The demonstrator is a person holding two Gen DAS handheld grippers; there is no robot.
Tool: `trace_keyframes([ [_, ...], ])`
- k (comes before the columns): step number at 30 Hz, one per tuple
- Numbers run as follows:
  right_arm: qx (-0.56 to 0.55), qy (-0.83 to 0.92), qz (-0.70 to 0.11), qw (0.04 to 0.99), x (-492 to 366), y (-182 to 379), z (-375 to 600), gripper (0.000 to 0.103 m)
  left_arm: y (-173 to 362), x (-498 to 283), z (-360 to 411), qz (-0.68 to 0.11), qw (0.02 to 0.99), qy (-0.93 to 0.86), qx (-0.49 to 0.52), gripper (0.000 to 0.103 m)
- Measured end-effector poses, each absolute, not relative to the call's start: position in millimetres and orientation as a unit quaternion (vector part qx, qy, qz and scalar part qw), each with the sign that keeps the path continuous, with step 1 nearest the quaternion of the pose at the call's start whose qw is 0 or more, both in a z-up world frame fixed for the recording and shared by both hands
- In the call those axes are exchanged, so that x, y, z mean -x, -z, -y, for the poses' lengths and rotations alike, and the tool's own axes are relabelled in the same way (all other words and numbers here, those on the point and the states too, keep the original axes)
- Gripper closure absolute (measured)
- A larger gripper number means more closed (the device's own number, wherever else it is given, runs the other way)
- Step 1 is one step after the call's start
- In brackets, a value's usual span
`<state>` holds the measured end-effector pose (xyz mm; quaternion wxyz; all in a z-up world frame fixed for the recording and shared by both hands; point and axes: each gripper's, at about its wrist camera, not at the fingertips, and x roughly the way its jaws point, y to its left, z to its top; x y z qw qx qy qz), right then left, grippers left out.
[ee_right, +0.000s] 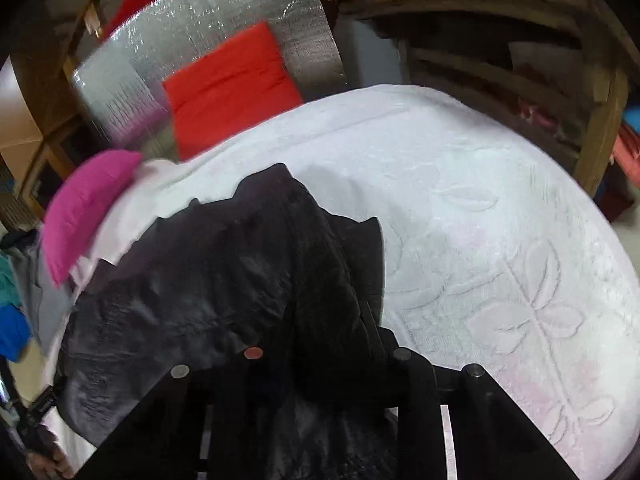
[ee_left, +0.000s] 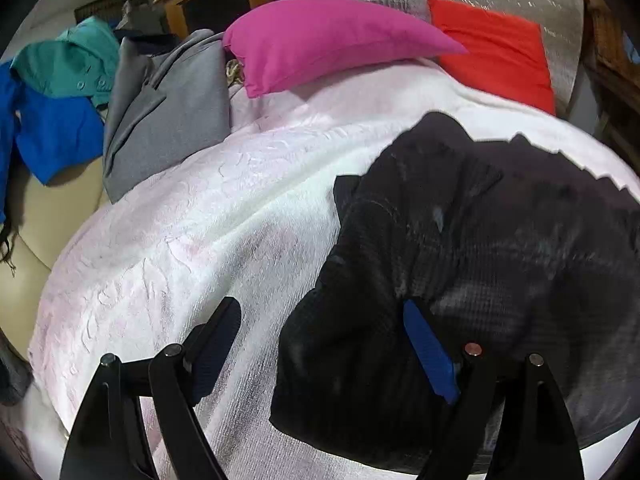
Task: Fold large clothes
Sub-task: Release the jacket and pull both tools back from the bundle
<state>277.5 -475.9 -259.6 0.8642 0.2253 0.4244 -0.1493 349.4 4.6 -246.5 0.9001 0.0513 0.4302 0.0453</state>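
Black garment (ee_left: 480, 240) bunched on the white bedspread (ee_left: 200, 220), right tool gathering it.

The garment lies crumpled near the bed's near edge, below the pink pillow (ee_left: 320, 40) and red cushion (ee_left: 496, 48) at the head. The left tool (ee_left: 324, 344) stands wide open, one finger over bare bedspread, the blue-padded one at the garment's left edge, nothing pinched; likely placed to take that edge for a fold. In the right wrist view the right tool (ee_right: 328, 360) has its jaws drawn close with dark cloth bunched between them, apparently gripping it. Only the left view shows the grey (ee_left: 160, 112), teal (ee_left: 72, 60) and blue clothes (ee_left: 48, 132) waiting at the bed's far left corner; only the right view shows the embossed open bedspread to fold onto.
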Motion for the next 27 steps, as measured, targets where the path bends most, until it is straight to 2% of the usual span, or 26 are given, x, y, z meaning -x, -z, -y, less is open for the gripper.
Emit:
trace_keyframes([
  [2,-0.258,0.138,-0.452,0.843,-283.8,277.4,481.7,0.073,245.9,-349.4,-4.6,-0.427,0.902,-0.048,-0.049,0.019],
  [4,-0.260,0.146,-0.436,0.849,-277.9,266.1,483.1,0.071,240.7,-344.4,-7.1,-0.422,0.904,-0.054,-0.048,0.019],
  [5,-0.260,0.157,-0.418,0.856,-268.5,254.7,482.2,0.065,236.2,-339.1,-6.2,-0.416,0.906,-0.056,-0.048,0.019],
  [6,-0.257,0.171,-0.405,0.861,-258.4,247.7,480.6,0.047,230.7,-332.1,-5.1,-0.408,0.910,-0.055,-0.048,0.019],
  [8,-0.235,0.205,-0.362,0.878,-235.3,229.2,469.5,0.019,217.9,-317.3,-2.3,-0.390,0.919,-0.047,-0.046,0.019],
  [12,-0.164,0.193,-0.309,0.917,-195.5,195.1,423.9,0.019,185.2,-272.2,3.6,-0.355,0.933,-0.036,-0.035,0.019],
  [23,-0.123,0.108,-0.310,0.937,-129.1,146.2,329.4,0.019,102.3,-167.1,19.2,-0.287,0.957,-0.005,-0.042,0.019],
  [27,-0.116,0.094,-0.305,0.941,-105.2,121.2,302.4,0.019,74.9,-134.3,20.5,-0.247,0.967,-0.013,-0.056,0.014],
])
